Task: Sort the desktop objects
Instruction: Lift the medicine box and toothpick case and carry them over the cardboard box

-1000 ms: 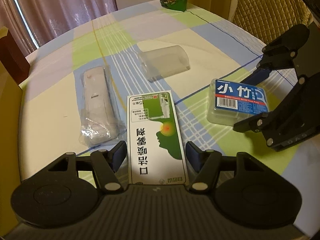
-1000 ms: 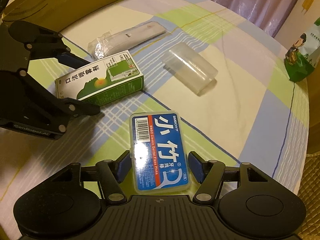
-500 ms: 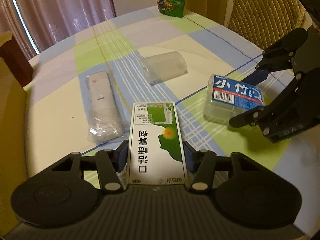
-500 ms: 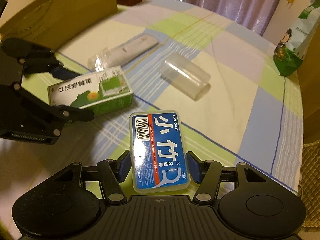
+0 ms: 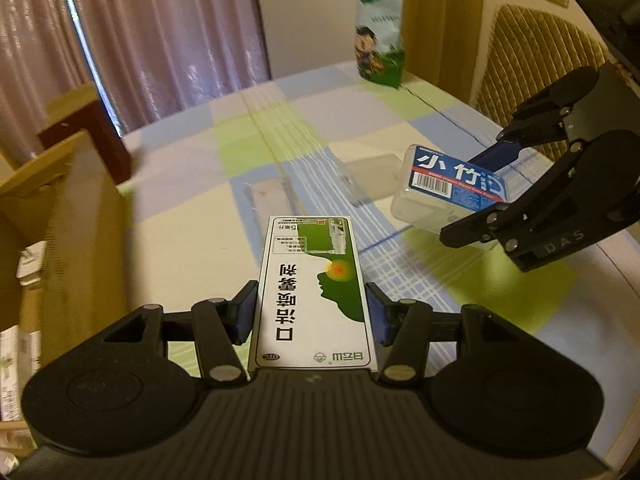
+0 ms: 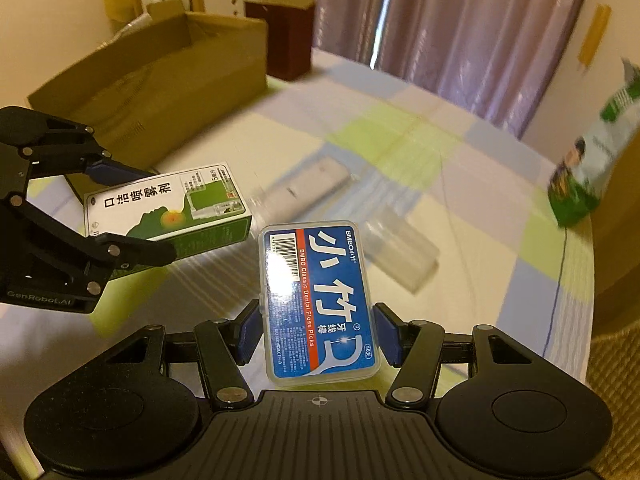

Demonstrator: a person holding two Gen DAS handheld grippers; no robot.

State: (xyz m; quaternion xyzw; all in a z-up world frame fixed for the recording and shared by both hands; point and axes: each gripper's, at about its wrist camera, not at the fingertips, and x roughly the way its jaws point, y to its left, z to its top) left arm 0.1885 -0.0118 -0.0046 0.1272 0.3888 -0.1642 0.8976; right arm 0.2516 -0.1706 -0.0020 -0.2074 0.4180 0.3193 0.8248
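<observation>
Left gripper [image 5: 311, 316] is clamping spray box [image 5: 314, 292], right gripper [image 6: 318, 332] floss case [image 6: 318, 304]; cardboard box [image 6: 160, 68] is lying nearer left gripper

Your left gripper [image 5: 311, 312] holds the spray box [image 5: 314, 292] above the desk [image 5: 192, 216]; your right gripper [image 6: 318, 334] holds the floss case [image 6: 318, 304] to its right. Wrapped packet [image 6: 304, 190] and clear tub [image 6: 400, 252] lie beyond; cardboard box [image 6: 160, 76] far left; snack bag [image 5: 378, 48] at far edge.

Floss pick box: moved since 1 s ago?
Yes. The floss pick box, clamped in the right gripper, has lifted off the tablecloth; it earlier lay flat beside the clear container.
</observation>
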